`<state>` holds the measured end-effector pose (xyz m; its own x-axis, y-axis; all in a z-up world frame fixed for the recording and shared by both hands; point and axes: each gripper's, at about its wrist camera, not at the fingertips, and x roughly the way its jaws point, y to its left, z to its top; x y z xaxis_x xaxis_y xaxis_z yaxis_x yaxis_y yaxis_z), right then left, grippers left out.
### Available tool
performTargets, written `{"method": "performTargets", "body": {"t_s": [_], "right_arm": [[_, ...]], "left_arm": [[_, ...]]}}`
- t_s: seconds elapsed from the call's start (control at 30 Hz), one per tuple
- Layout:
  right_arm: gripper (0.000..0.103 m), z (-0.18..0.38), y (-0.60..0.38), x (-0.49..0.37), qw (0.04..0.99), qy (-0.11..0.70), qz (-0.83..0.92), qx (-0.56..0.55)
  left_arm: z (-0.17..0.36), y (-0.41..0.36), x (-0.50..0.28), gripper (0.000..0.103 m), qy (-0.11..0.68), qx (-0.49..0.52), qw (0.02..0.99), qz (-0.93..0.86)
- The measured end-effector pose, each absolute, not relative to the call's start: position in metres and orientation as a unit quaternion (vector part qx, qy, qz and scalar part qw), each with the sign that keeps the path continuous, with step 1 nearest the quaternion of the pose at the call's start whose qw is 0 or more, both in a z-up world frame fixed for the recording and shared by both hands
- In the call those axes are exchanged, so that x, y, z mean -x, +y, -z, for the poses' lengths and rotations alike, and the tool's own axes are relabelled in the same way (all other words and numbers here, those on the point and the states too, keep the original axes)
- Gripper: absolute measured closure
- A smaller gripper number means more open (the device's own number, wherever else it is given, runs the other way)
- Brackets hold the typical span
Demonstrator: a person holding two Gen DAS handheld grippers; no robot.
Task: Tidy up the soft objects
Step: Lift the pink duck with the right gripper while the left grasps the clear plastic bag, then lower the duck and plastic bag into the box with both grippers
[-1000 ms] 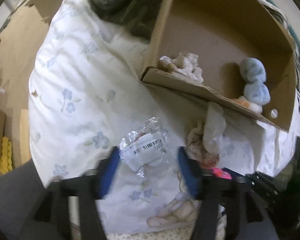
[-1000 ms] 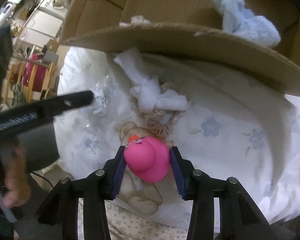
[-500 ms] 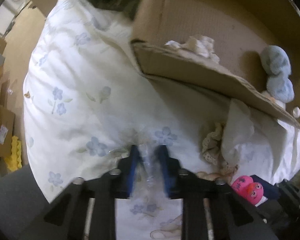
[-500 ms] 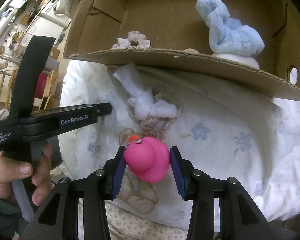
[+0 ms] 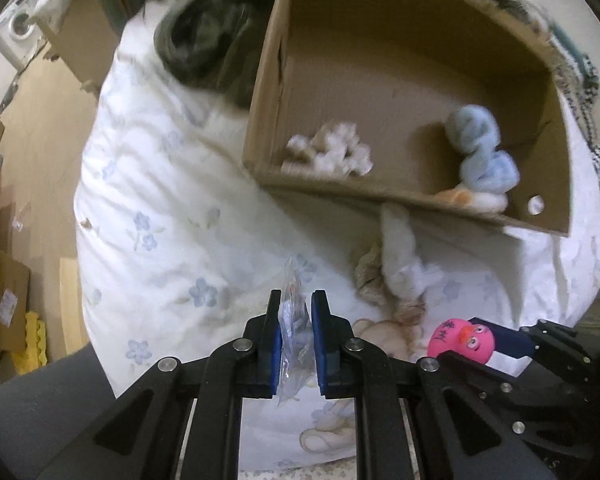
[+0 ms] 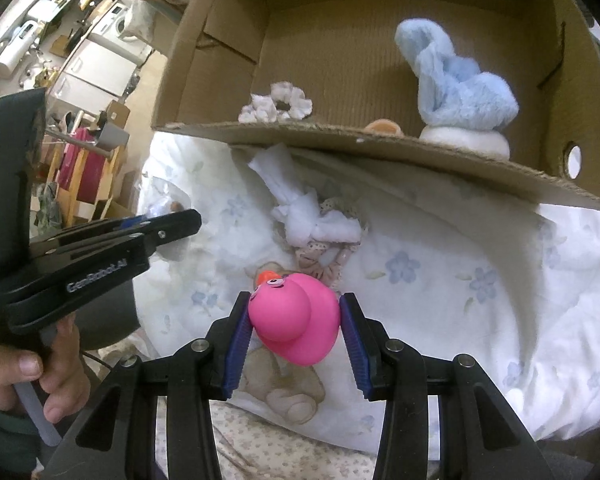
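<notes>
My left gripper [image 5: 296, 314] is shut on a clear plastic packet [image 5: 294, 332] and holds it above the white floral bedding [image 5: 160, 208]. My right gripper [image 6: 294, 312] is shut on a pink rubber duck [image 6: 294, 320], which also shows in the left wrist view [image 5: 462, 340]. An open cardboard box [image 6: 380, 140] lies ahead on the bed. Inside it are a light blue plush [image 6: 456, 88], a white scrunchie [image 6: 276, 104] and an orange-and-white soft piece [image 5: 472, 198]. A white cloth [image 6: 300, 208] and a beige lace piece [image 6: 328, 256] lie on the bedding in front of the box.
A dark green garment [image 5: 204, 40] lies on the bed left of the box [image 5: 380, 80]. The bed edge drops to a wooden floor [image 5: 32, 120] at the left, with cardboard boxes [image 5: 4, 308] and household clutter [image 6: 80, 60] there. The left gripper [image 6: 100, 248] crosses the right wrist view.
My left gripper closed on the clear plastic packet and lifted it off the bedding. My right gripper rose with the pink duck, bringing more of the box interior into view.
</notes>
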<state>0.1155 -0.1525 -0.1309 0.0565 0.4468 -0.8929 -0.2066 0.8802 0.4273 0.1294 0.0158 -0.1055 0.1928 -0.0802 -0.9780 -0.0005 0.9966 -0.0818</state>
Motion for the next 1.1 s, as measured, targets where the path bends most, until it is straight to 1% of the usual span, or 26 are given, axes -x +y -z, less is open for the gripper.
{"method": "performTargets", "body": {"t_s": [0.1,0.3,0.47,0.63,0.8,0.93,1.1], "right_arm": [[0.057,0.118,-0.157,-0.113,0.727,0.637,-0.234,-0.099],[0.057,0.078,-0.171,-0.118,0.757,0.600,-0.237,-0.108],[0.057,0.052,-0.183,-0.131,0.789,0.567,-0.217,-0.094],[0.057,0.042,-0.195,-0.155,0.811,0.542,-0.203,-0.084],[0.057,0.054,-0.211,-0.170,0.827,0.517,-0.181,-0.122],[0.057,0.071,-0.221,-0.176,0.813,0.527,-0.166,-0.181],[0.057,0.083,-0.217,-0.184,0.811,0.541,-0.153,-0.161]], "left_arm": [[0.076,0.010,-0.123,0.091,0.599,0.010,0.800,0.033],[0.032,0.008,-0.140,0.091,0.565,0.028,0.823,0.056],[0.012,0.001,-0.155,0.091,0.545,0.033,0.835,0.064],[0.014,-0.008,-0.179,0.091,0.543,0.025,0.836,0.071],[0.031,-0.026,-0.196,0.091,0.531,0.003,0.844,0.072],[0.062,-0.036,-0.204,0.091,0.544,0.007,0.837,0.065],[0.081,-0.041,-0.212,0.091,0.561,0.014,0.826,0.058]]}}
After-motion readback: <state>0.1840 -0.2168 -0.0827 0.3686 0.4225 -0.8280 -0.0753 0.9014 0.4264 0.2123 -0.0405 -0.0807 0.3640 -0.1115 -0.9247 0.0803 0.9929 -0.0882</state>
